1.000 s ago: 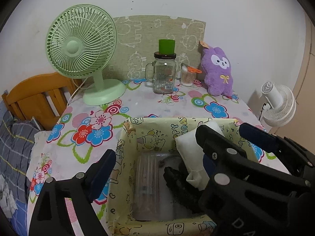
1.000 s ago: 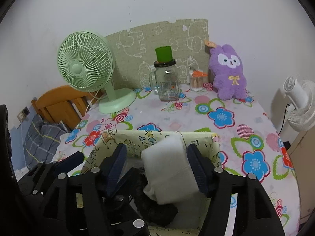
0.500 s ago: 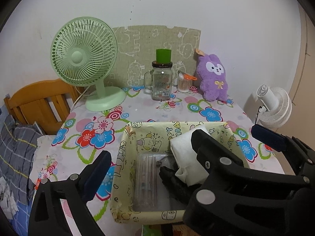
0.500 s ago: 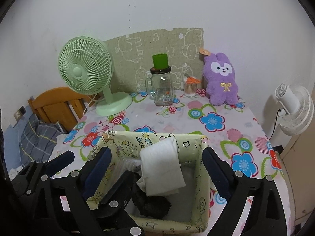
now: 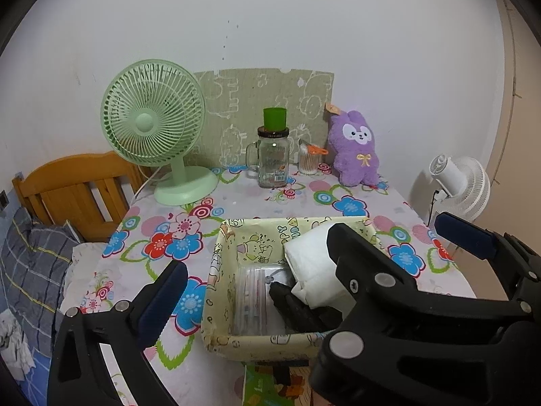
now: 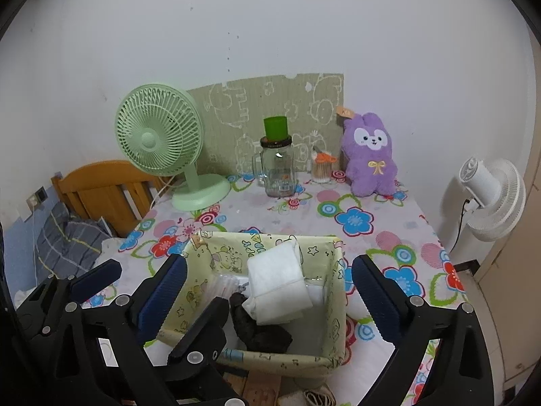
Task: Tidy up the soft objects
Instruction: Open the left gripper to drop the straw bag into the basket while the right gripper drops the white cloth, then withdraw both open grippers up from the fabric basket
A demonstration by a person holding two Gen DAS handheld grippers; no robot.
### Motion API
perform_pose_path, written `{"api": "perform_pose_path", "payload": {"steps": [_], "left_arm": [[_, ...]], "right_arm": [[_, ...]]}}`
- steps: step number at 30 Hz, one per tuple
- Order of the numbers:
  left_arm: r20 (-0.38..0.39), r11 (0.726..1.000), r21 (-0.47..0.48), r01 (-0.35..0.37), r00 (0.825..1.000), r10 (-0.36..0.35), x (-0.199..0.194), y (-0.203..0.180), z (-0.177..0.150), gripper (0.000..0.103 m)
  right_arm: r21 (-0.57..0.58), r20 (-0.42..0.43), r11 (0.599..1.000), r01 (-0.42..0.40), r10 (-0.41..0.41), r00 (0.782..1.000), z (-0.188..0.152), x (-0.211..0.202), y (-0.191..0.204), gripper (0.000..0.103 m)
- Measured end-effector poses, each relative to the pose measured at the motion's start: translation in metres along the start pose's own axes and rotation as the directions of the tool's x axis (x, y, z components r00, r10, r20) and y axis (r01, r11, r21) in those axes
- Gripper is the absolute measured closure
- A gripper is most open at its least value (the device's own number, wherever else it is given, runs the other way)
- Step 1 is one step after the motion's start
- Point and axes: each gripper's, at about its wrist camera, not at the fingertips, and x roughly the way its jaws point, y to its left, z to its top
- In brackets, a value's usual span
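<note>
A yellow cartoon-print fabric basket (image 5: 216, 270) (image 6: 334, 291) sits at the near edge of the flowered table. Inside it a white folded soft pack (image 5: 311, 264) (image 6: 277, 284) leans over a black soft item (image 5: 294, 308) (image 6: 260, 331), beside a clear packet (image 5: 253, 301). My left gripper (image 5: 270, 267) and right gripper (image 6: 268, 270) hover side by side just before and above the basket. Their fingers are interleaved and their jaws are opening, with nothing pressed between the pads. A purple plush bunny (image 5: 358, 159) (image 6: 370, 159) sits upright at the back right.
A green desk fan (image 5: 152, 125) stands back left. A glass jar topped by a green cup (image 5: 272, 162) and a cotton-swab jar (image 5: 309, 162) stand mid-back. A white fan (image 5: 460, 186) stands off the table's right edge, a wooden headboard (image 5: 74, 189) to the left.
The right gripper let go of the white pack, which now rests in the basket. Both grippers opened wider and drew back and upward from the basket.
</note>
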Motion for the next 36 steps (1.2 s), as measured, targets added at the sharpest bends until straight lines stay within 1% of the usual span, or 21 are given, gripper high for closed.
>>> {"api": "perform_pose_path", "payload": {"steps": [19,36], "left_arm": [[0.083,1.0,0.008,0.01,0.996,-0.01,-0.058,-0.008,-0.015,0.0],[0.116,0.999,0.009,0.034,0.993,-0.035,-0.096,-0.015,-0.041,0.0]], "right_arm": [[-0.016,0.085,1.0,0.01,-0.009,0.996,-0.011,-0.065,0.008,0.001],[-0.021,0.125,1.0,0.023,-0.02,0.992,-0.035,-0.11,0.013,0.001]]}}
